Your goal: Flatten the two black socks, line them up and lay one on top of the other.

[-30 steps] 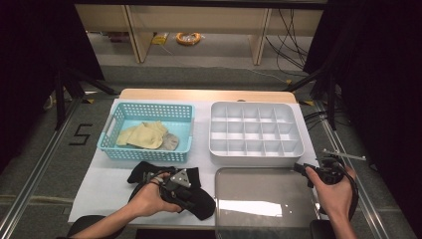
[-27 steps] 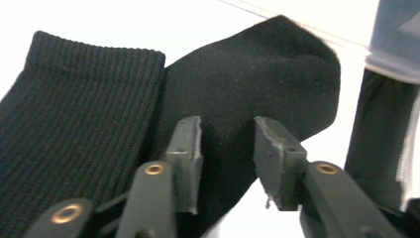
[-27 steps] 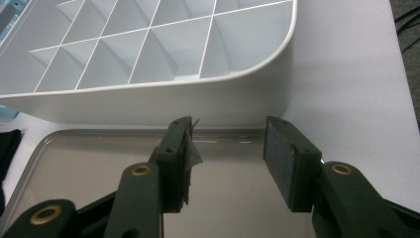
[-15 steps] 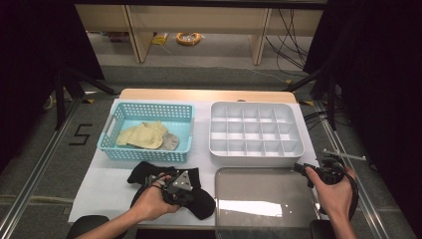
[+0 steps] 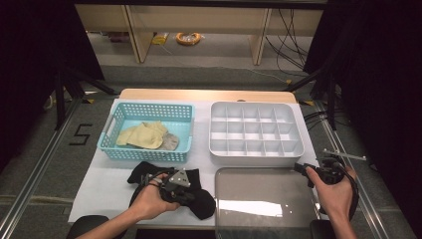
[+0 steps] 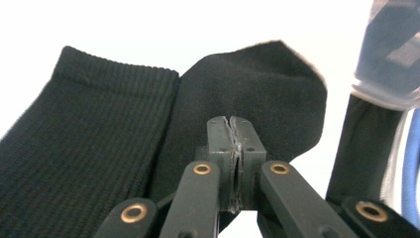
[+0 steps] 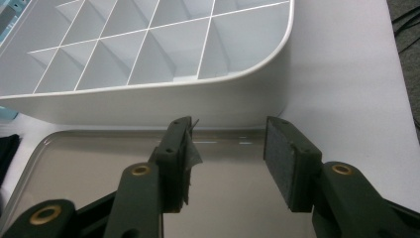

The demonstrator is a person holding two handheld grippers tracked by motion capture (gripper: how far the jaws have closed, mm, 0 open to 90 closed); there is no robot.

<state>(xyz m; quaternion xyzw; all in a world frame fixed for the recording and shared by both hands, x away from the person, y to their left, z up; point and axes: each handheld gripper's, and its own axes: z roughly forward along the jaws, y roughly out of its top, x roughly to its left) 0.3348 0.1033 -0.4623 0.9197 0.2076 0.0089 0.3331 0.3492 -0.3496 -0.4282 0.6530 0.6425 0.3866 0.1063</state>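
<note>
Left gripper jaws have just closed, pinching the black ribbed knit sock; a thin fabric bite may slip on lifting. Right gripper jaws stand wide, empty.

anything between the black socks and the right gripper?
Yes: the clear lid lies flat between the black socks and the right gripper, seen in the high view.

Socks before basket, seemingly apart

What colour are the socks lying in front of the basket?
Black ribbed knit socks, clearest in the left gripper view.
</note>
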